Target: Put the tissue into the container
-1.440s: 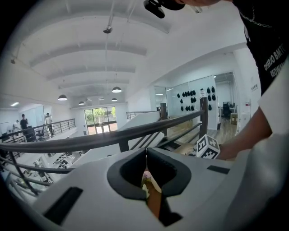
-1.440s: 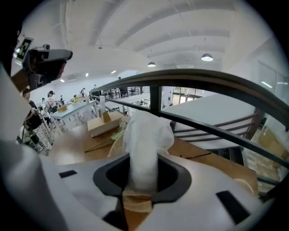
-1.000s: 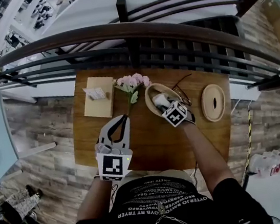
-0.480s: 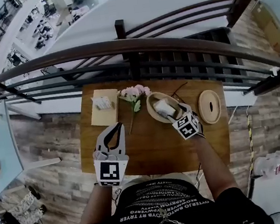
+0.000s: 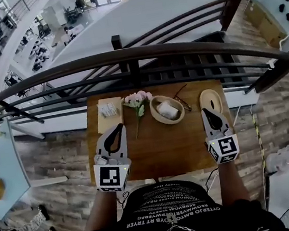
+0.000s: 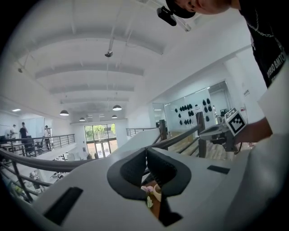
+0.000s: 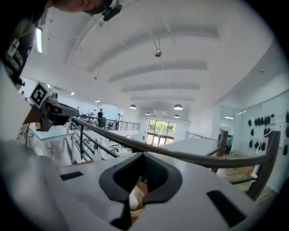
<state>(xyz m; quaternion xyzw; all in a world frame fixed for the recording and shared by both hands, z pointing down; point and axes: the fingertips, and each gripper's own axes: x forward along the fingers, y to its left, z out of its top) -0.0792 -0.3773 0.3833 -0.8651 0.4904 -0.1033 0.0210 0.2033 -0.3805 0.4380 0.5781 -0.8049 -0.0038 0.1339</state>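
Observation:
The oval wooden container (image 5: 159,116) stands at the middle back of the table with a crumpled white tissue (image 5: 168,110) lying inside it. My right gripper (image 5: 205,111) hovers over the table's right side, clear of the container, with its jaws shut and nothing in them. On the left side my left gripper (image 5: 120,126) is also shut and empty, pointing toward the flowers. In the right gripper view the jaws (image 7: 143,155) meet, with the tissue (image 7: 134,196) glimpsed below them. The left gripper view shows its jaws (image 6: 146,151) closed too.
A tissue box (image 5: 108,113) sits at the back left of the wooden table (image 5: 160,152), pink flowers (image 5: 137,98) beside it. Glasses (image 5: 182,99) lie right of the container, and a round wooden lid (image 5: 210,101) rests at the back right. A dark railing (image 5: 125,56) runs behind the table.
My right gripper has drawn back from the container to the right side of the table, leaving the tissue inside. The left gripper has hardly moved.

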